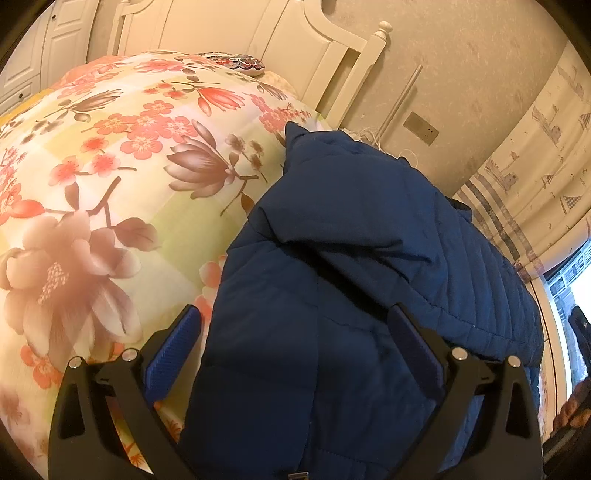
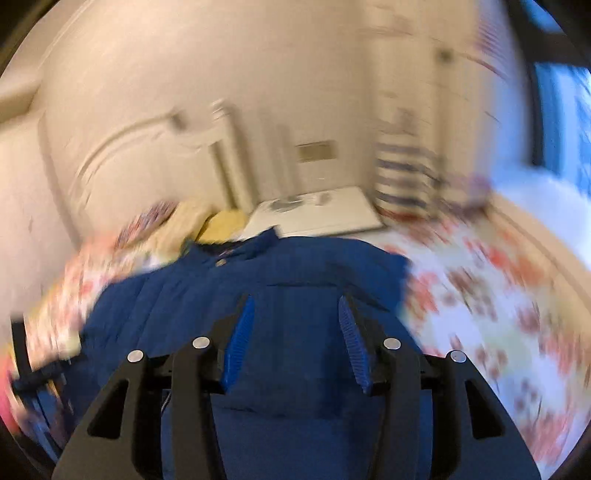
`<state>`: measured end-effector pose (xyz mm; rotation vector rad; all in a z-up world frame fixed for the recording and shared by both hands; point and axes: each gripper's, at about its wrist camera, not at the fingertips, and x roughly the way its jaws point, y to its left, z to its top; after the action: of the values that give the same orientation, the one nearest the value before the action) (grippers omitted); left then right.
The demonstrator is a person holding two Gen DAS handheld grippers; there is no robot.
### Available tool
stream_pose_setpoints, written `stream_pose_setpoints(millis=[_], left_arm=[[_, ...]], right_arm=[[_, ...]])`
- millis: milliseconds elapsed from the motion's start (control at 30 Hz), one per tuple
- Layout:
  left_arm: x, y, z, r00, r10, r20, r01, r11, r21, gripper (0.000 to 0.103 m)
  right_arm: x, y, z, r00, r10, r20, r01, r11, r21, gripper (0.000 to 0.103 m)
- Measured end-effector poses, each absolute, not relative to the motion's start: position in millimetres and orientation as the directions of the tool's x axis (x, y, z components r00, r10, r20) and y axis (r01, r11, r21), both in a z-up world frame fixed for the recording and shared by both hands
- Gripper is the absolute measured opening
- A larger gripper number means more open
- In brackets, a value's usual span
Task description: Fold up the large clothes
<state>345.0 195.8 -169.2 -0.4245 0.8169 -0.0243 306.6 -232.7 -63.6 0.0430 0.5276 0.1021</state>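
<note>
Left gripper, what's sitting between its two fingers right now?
In the left wrist view, the blue quilted jacket fills the gap of the left gripper. Its jaws stand wide apart, pads not pressing the fabric. The floral quilt lies beside it.

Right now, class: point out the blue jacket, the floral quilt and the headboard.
blue jacket (image 1: 332,280), left wrist view, quilted middle panel.
floral quilt (image 1: 110,155), left wrist view, flowered top surface.
headboard (image 1: 280,33), left wrist view, white upper panel.

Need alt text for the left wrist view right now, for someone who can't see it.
A partly folded navy quilted jacket lies on a floral bedspread, filling the lower right of the view. The left gripper is open, its blue-padded fingers straddling the jacket's near end. A white headboard and patterned curtain stand behind.
</note>
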Motion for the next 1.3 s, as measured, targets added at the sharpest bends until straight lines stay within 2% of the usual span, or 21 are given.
stream_pose_setpoints(millis=[100, 167, 200, 300, 400, 533, 600, 667, 733, 800, 900, 1067, 1167, 1200, 1300], left_arm=[[343.4, 197.4, -168.7, 0.693, -0.177, -0.699, -0.147, 0.914, -0.377, 0.100], [342.6, 197.4, -168.1, 0.693, -0.170, -0.701, -0.151, 0.916, -0.372, 0.100], [342.2, 196.8, -167.3, 0.690, -0.158, -0.706, -0.157, 0.920, -0.359, 0.100], [338.5, 188.9, -155.2, 0.691, -0.117, -0.714, -0.155, 0.940, -0.304, 0.100], [338.5, 170.9, -120.0, 0.743, -0.165, -0.649, -0.057, 0.950, -0.307, 0.100], [362.1, 136.1, -92.1, 0.756, -0.190, -0.626, 0.045, 0.970, -0.241, 0.100], [383.8, 115.9, -98.9, 0.730, -0.190, -0.657, 0.072, 0.977, -0.202, 0.100], [405.1, 101.4, -121.3, 0.666, -0.175, -0.725, 0.067, 0.982, -0.176, 0.100], [421.6, 88.5, -149.5, 0.591, -0.100, -0.800, 0.045, 0.995, -0.091, 0.101], [418.0, 74.0, -148.8, 0.615, -0.026, -0.788, 0.049, 0.999, 0.005, 0.101], [422.2, 71.0, -127.8, 0.625, -0.079, -0.776, 0.091, 0.995, -0.029, 0.101], [459.1, 76.6, -100.4, 0.679, -0.073, -0.731, 0.069, 0.997, -0.036, 0.101], [499.7, 80.0, -120.8, 0.615, 0.008, -0.789, 0.014, 1.000, 0.022, 0.101], [510.9, 82.8, -133.3, 0.594, -0.002, -0.804, 0.016, 1.000, 0.010, 0.101], [513.5, 78.6, -137.9, 0.636, 0.012, -0.772, 0.020, 0.999, 0.032, 0.101]], right_arm=[[333.3, -213.2, -88.9, 0.817, 0.061, -0.573, -0.099, 0.994, -0.035, 0.046], [352.9, -216.4, -120.1, 0.731, 0.044, -0.681, -0.087, 0.996, -0.029, 0.047], [353.3, -223.1, -133.0, 0.725, 0.059, -0.686, -0.086, 0.996, -0.006, 0.047], [352.2, -228.7, -133.7, 0.717, 0.078, -0.693, -0.092, 0.996, 0.017, 0.047], [353.5, -229.5, -136.2, 0.715, 0.090, -0.693, -0.098, 0.995, 0.028, 0.048], [352.0, -228.5, -136.3, 0.717, 0.090, -0.691, -0.099, 0.995, 0.027, 0.049], [351.7, -231.2, -136.8, 0.716, 0.100, -0.691, -0.100, 0.994, 0.040, 0.049], [351.9, -232.3, -138.1, 0.715, 0.109, -0.691, -0.100, 0.994, 0.053, 0.049], [352.2, -232.7, -138.0, 0.714, 0.113, -0.691, -0.102, 0.993, 0.057, 0.050], [352.4, -231.9, -137.7, 0.714, 0.108, -0.691, -0.101, 0.994, 0.051, 0.050], [353.0, -230.8, -138.1, 0.713, 0.106, -0.693, -0.103, 0.994, 0.046, 0.052], [353.6, -230.4, -138.4, 0.712, 0.103, -0.694, -0.105, 0.994, 0.040, 0.053], [353.1, -229.5, -138.4, 0.713, 0.105, -0.693, -0.105, 0.994, 0.043, 0.053], [352.9, -229.6, -138.3, 0.713, 0.107, -0.693, -0.107, 0.993, 0.044, 0.053], [352.7, -228.5, -138.3, 0.712, 0.108, -0.693, -0.108, 0.993, 0.044, 0.054]])
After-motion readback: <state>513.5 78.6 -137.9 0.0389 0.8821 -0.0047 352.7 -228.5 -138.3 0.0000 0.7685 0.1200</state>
